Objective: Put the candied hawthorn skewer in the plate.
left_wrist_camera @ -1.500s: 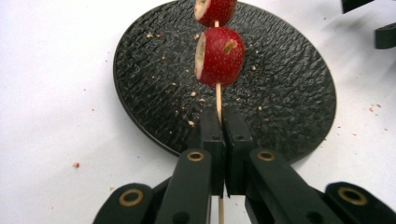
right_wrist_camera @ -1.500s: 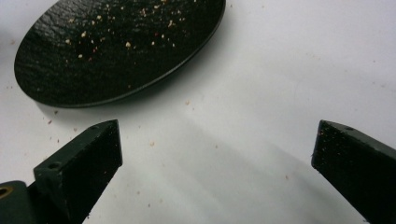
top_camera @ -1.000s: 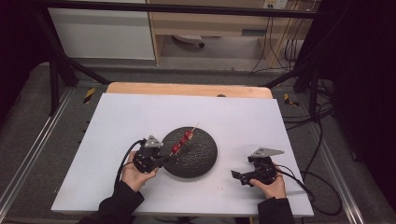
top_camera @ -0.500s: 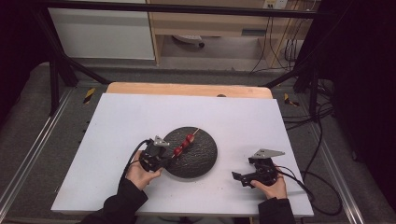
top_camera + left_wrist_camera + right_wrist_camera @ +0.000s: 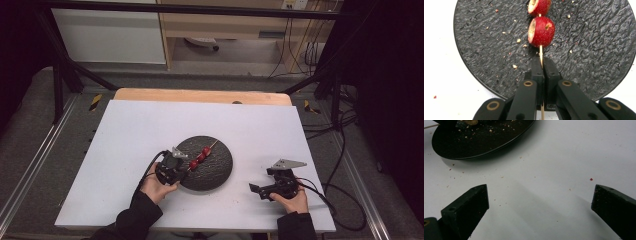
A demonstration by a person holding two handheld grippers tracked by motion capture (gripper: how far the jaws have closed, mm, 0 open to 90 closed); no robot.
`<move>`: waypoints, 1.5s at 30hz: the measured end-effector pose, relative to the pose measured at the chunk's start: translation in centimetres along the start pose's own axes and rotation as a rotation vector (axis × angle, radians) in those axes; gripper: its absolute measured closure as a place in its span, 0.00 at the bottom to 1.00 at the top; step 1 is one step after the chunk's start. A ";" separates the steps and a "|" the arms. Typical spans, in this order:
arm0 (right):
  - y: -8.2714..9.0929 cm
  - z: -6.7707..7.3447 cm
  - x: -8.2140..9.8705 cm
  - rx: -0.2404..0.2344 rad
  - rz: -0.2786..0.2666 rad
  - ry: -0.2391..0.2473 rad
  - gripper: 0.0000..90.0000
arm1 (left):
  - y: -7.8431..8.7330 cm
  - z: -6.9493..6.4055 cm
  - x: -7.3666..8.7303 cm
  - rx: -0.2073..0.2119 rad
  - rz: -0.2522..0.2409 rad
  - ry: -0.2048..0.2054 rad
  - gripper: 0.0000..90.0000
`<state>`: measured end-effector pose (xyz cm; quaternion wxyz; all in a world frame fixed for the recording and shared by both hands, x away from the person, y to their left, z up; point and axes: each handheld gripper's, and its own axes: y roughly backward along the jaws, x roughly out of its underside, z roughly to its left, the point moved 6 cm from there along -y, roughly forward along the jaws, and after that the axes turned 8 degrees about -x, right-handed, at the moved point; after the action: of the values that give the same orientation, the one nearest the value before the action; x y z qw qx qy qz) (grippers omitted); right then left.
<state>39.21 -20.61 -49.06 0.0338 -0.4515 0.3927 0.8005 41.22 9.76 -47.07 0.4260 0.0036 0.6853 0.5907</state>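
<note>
Left gripper [image 5: 541, 72] is pinched tight on the stick [image 5: 540, 53] over the black plate [image 5: 220, 170]; right gripper [image 5: 540, 202] is held wide open, empty, beside the plate.

You find no lettering, label, brand, number or sign that can be read anywhere in these views
</note>
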 end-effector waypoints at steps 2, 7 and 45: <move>0.0 0.0 0.0 0.000 0.000 0.000 0.02 | 0.0 0.0 0.0 -0.004 -0.003 -0.002 0.98; 0.0 0.0 0.0 0.002 -0.002 -0.003 0.02 | 0.3 0.2 0.1 0.009 -0.024 0.000 0.94; 0.2 0.1 0.0 -0.010 -0.008 -0.003 0.01 | 4.7 7.6 7.6 0.019 -0.204 -0.003 0.05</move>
<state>39.01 -20.71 -48.89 0.0350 -0.4519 0.3868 0.8031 38.53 21.12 -47.20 0.4850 -0.0612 0.6871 0.5375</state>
